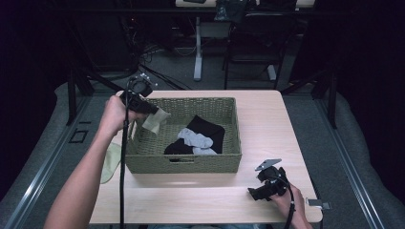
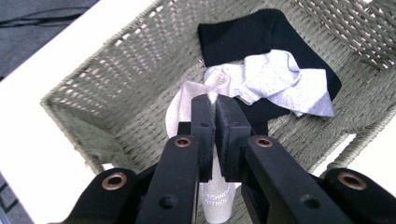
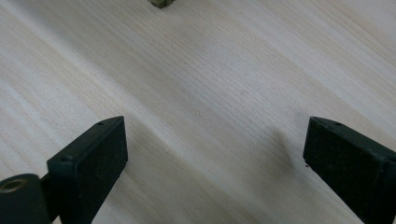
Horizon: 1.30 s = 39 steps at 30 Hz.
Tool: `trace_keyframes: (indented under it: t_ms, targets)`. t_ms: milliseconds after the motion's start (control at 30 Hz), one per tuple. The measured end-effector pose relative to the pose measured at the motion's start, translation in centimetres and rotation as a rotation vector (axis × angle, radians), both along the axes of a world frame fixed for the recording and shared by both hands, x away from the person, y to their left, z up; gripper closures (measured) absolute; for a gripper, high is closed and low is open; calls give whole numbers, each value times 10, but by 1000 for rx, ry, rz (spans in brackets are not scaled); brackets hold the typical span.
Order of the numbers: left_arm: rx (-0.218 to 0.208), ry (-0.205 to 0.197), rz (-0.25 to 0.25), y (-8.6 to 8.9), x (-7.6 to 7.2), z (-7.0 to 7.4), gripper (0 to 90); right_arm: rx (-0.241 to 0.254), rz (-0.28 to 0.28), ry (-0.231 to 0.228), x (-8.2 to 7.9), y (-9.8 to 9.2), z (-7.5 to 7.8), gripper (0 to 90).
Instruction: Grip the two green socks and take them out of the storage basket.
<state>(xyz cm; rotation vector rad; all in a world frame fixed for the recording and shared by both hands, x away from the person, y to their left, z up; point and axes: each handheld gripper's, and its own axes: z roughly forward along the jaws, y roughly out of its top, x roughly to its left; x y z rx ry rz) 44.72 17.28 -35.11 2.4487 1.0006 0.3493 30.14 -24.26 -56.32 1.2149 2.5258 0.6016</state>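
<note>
Up over the left rim of the woven grey-green wicker basket, the left gripper pinches a pale cream sock — the right gripper gapes wide over bare, smooth light-wood table at near right.

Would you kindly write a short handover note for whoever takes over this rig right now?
Left gripper: jaws shut on a pale sock, held above the left end of the wicker basket.
Right gripper: jaws open, nothing between them, low over bare table at the near right.
In the basket: a black sock with a grey sock lying on it.
Another pale sock lies on the table left of the basket.
Whether socks are going in or coming out cannot be told.
</note>
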Motion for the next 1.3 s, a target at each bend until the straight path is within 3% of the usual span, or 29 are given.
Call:
trace_keyframes:
  t_ms: [267, 600, 700, 967, 1167, 1300]
  targets:
    - [-7, -42, 32, 19, -8, 21, 868, 2, 2, -4, 0, 0, 0, 59]
    - [-25, -76, 104, 60, -23, 35, 868, -9, 2, -5, 0, 0, 1, 58]
    - [-24, -80, 127, 74, -28, 35, 867, 14, -5, -8, 0, 1, 0, 58]
    - [-49, -76, 183, 105, -36, 29, 867, 10, -7, -8, 0, 1, 0, 58]
    - [-66, -66, 227, 125, -42, 15, 867, 8, -7, -3, 0, 0, 0, 58]
    - [-57, -50, 255, 134, -43, 4, 867, 8, -7, -6, 0, 1, 0, 58]
